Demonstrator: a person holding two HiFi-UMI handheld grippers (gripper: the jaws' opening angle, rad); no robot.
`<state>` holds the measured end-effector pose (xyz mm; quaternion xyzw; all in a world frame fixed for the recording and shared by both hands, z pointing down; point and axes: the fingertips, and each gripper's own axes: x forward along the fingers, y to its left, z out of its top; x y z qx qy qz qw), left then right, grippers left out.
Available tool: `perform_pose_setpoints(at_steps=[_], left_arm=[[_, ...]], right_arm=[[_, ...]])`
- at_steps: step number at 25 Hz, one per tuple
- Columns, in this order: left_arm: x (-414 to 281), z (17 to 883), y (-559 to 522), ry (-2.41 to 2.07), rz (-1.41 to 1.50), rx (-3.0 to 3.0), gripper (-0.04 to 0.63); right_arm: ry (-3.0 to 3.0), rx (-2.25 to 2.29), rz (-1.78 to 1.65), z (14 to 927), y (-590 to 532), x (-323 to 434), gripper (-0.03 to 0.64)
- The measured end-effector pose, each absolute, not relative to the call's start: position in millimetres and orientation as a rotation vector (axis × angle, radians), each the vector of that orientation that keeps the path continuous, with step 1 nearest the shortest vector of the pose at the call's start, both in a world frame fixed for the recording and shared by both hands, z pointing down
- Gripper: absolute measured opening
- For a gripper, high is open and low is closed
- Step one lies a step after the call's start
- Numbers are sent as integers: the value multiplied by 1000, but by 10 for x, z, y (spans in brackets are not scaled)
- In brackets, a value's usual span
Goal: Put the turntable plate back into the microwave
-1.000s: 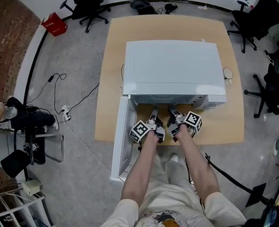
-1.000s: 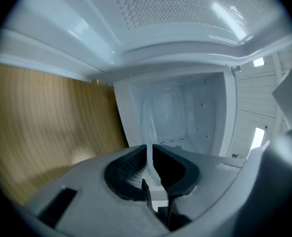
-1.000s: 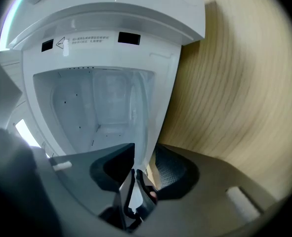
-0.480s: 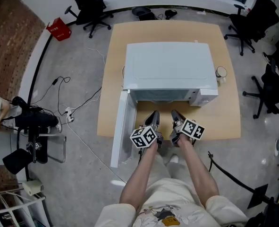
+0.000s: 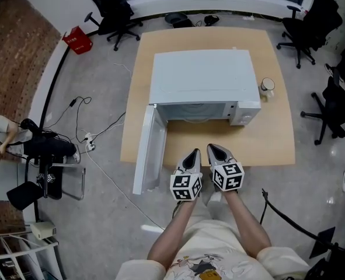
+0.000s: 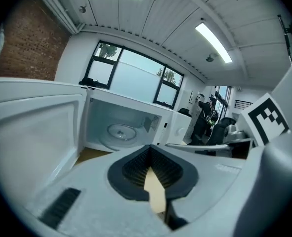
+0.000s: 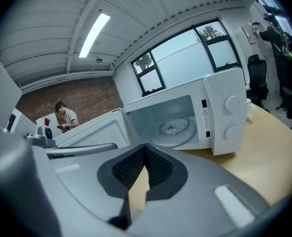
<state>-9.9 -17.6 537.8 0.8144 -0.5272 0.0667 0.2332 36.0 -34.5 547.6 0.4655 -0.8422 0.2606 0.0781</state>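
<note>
The clear glass turntable plate (image 6: 122,131) lies flat on the floor of the white microwave's cavity (image 7: 173,127). The microwave (image 5: 201,80) stands on the wooden table (image 5: 271,139) with its door (image 5: 147,150) swung open to the left. Both grippers hover side by side at the table's near edge, well back from the cavity. My left gripper (image 5: 194,153) is shut with nothing in it (image 6: 149,147). Nothing is held in my right gripper (image 5: 212,149), which is also shut (image 7: 146,147). Both point at the open cavity.
A white mug (image 5: 267,86) sits on the table to the right of the microwave. Office chairs (image 5: 312,25) ring the table, and a red box (image 5: 77,41) and cables (image 5: 82,121) lie on the floor at left. A person (image 7: 65,115) stands far off.
Both grippers have drawn back from the microwave's mouth toward the table's near edge, risen and rolled, so their marker cubes now face up. The plate stays inside.
</note>
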Motion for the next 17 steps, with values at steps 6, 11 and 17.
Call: perform_pose_setpoints(at_steps=[6, 11, 17], left_arm=[[-93, 5311, 119, -1423, 193, 2252, -3], [-168, 5243, 337, -1379, 220, 2278, -3], [-222, 5234, 500, -1350, 205, 2277, -3]], right_arm=[[-2517, 1387, 677, 5359, -48, 313, 6], [-2507, 1410, 648, 5274, 154, 256, 6], [-2514, 1422, 615, 5177, 272, 126, 6]])
